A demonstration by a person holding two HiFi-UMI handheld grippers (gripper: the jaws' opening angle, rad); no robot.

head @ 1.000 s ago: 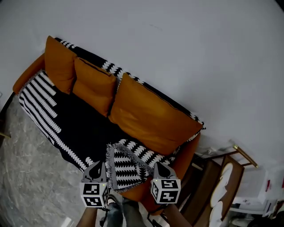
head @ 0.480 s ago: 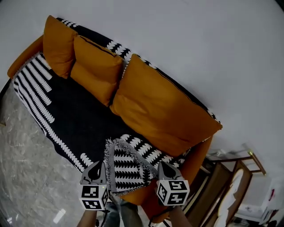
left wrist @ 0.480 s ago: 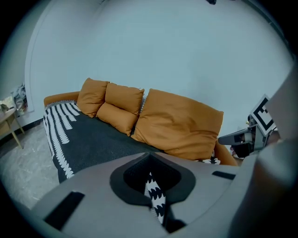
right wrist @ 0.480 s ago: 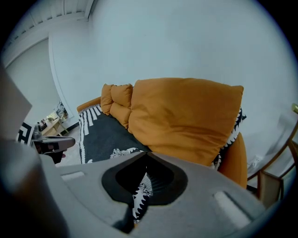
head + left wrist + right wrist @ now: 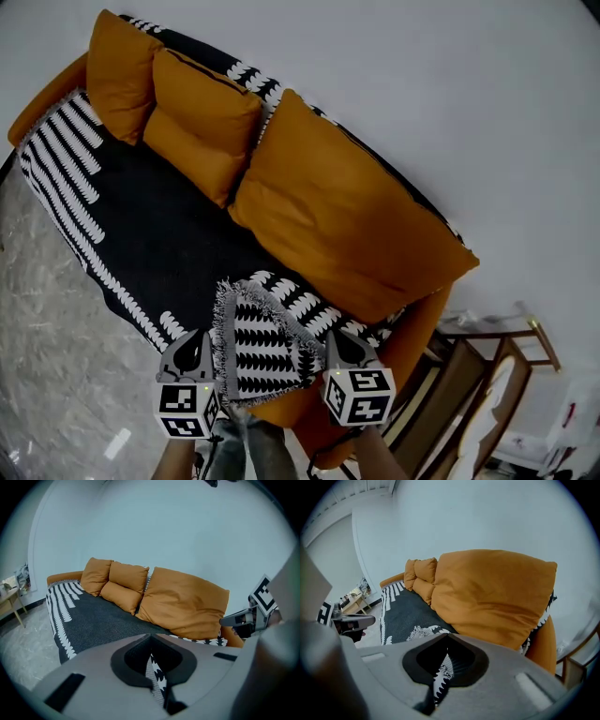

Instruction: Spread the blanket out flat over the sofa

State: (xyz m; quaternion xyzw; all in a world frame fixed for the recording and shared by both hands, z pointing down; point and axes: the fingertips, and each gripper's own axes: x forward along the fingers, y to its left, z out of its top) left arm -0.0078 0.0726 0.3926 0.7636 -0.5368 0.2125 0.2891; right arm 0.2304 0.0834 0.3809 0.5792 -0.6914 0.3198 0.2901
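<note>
A black-and-white patterned blanket [image 5: 159,234] covers the seat of the orange sofa [image 5: 417,328] and runs up behind its three orange cushions [image 5: 347,220]. The blanket's near right corner [image 5: 262,352] is folded back over the seat's front edge, fringe showing. My left gripper [image 5: 194,349] is shut on the left side of that fold, and my right gripper [image 5: 337,345] is shut on its right side. In the left gripper view a strip of the patterned fabric [image 5: 157,679] is pinched between the closed jaws. The right gripper view shows the same, with fabric [image 5: 440,673] caught between its jaws.
Pale marbled floor [image 5: 56,356] lies in front of the sofa, with a white wall behind it. A wooden-framed chair or side table [image 5: 487,384] stands just past the sofa's right arm. A small wooden table [image 5: 9,599] stands beyond the sofa's far end.
Both grippers have sunk with the folded corner, which now lies lower over the seat's front edge. The sofa fills more of the head view.
</note>
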